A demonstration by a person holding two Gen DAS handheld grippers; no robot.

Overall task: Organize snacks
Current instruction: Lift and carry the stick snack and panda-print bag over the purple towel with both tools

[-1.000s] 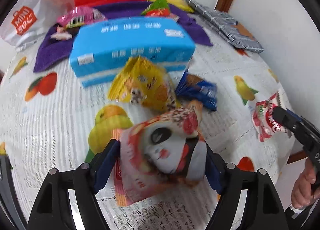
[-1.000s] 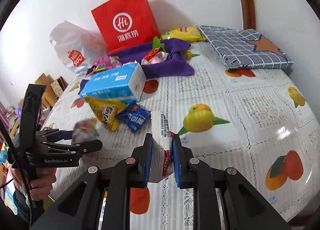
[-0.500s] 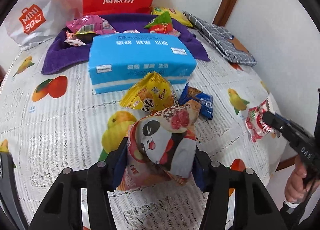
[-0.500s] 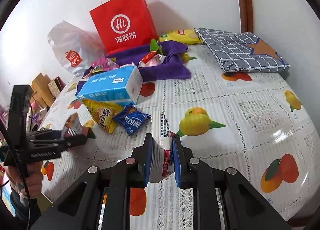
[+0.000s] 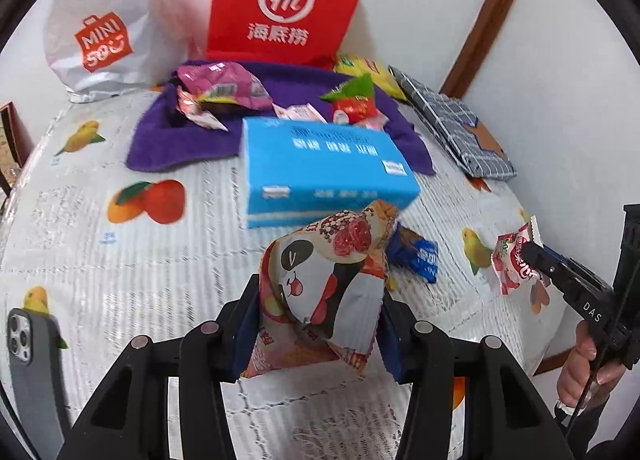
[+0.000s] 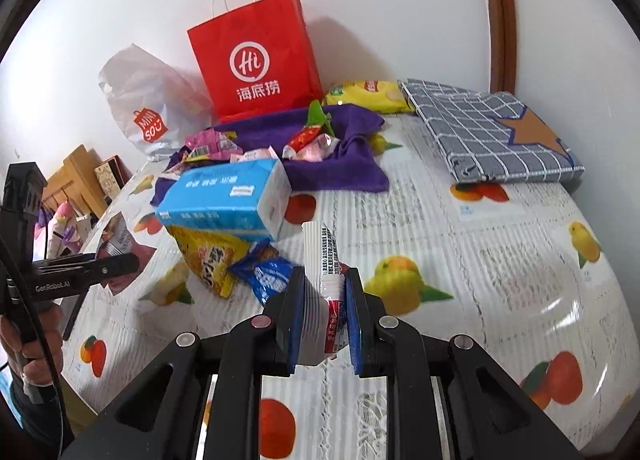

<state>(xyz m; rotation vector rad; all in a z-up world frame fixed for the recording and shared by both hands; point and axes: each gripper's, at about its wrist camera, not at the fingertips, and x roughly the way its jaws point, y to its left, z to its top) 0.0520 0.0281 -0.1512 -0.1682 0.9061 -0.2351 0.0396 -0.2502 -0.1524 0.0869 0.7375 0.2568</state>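
A panda-print snack bag (image 5: 320, 292) hangs above the desk (image 5: 120, 260), pinched in the left gripper (image 5: 318, 324) as its jaws close. The right gripper (image 6: 322, 316) clamps a red-and-white packet (image 6: 330, 272) edge-on. Blue (image 6: 272, 274) and yellow (image 6: 212, 260) packets lie beside a blue tissue pack (image 5: 324, 167).

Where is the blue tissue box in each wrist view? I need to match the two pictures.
Left wrist view: the blue tissue box sits at centre, just above the panda snack bag held in the left gripper.
Right wrist view: the box lies left of centre, on top of a yellow snack bag.
Shared landmark: the red paper bag against the wall behind the box.
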